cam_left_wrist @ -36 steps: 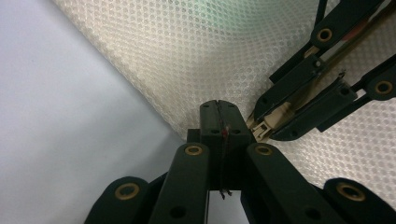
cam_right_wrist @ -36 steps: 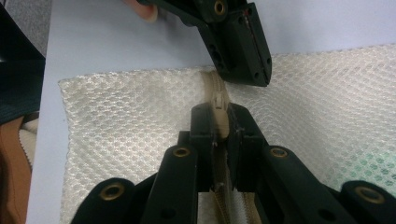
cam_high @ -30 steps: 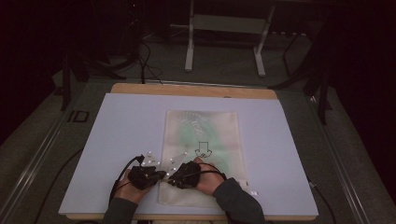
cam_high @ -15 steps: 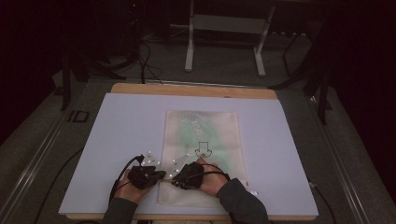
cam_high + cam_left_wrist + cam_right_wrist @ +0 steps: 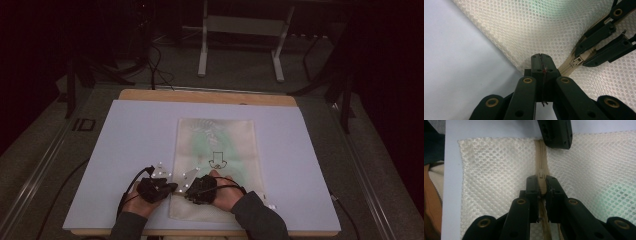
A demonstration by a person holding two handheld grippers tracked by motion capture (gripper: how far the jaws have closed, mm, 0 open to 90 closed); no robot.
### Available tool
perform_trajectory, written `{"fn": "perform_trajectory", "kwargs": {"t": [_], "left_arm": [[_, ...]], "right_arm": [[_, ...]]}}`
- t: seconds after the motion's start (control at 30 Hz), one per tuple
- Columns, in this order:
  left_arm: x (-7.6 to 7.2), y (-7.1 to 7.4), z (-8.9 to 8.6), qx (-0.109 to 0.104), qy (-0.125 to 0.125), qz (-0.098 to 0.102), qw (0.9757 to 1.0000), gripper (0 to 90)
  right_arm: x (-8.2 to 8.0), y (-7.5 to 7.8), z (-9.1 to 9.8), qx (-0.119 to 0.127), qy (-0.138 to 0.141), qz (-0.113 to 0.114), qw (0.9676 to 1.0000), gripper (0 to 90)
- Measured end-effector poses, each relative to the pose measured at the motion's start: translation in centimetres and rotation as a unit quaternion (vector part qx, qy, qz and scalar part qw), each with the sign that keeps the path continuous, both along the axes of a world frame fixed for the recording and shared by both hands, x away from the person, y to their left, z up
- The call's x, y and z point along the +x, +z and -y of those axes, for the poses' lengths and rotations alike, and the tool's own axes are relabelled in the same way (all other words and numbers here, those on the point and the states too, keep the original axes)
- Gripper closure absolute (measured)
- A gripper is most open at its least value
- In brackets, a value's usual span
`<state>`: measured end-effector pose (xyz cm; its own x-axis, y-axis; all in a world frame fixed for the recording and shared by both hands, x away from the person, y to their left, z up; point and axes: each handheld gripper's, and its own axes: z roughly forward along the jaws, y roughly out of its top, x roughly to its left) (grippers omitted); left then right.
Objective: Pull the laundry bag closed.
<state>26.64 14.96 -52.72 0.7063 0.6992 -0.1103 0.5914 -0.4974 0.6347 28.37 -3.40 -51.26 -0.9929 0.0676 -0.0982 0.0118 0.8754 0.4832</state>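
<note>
change: both hands stayed put.
left gripper (image 5: 541, 65): pinched bag (image 5: 217, 150) edge, near table (image 5: 125, 150) front.
right gripper (image 5: 541, 185): clamped on zipper pull (image 5: 541, 175).
technique: probably best to hold the edge taut and draw the pull straight along the zipper.

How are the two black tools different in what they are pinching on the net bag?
The left tool is shut tight on the edge of the mesh bag, its jaws meeting with almost no gap. The right tool is shut on the beige zipper, with the zipper pull between its jaws, so a small gap stays. Both are black, closed, and sit near the bag's same end.
</note>
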Motion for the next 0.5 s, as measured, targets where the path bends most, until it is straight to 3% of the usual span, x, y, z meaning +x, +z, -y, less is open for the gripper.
{"fn": "perform_trajectory", "kwargs": {"t": [0.5], "left_arm": [[0.00,0.02,0.04,0.001,0.000,0.000,1.0000,89.6]], "right_arm": [[-0.36,0.47,0.91,-0.029,0.000,0.012,0.9995,82.5]]}}
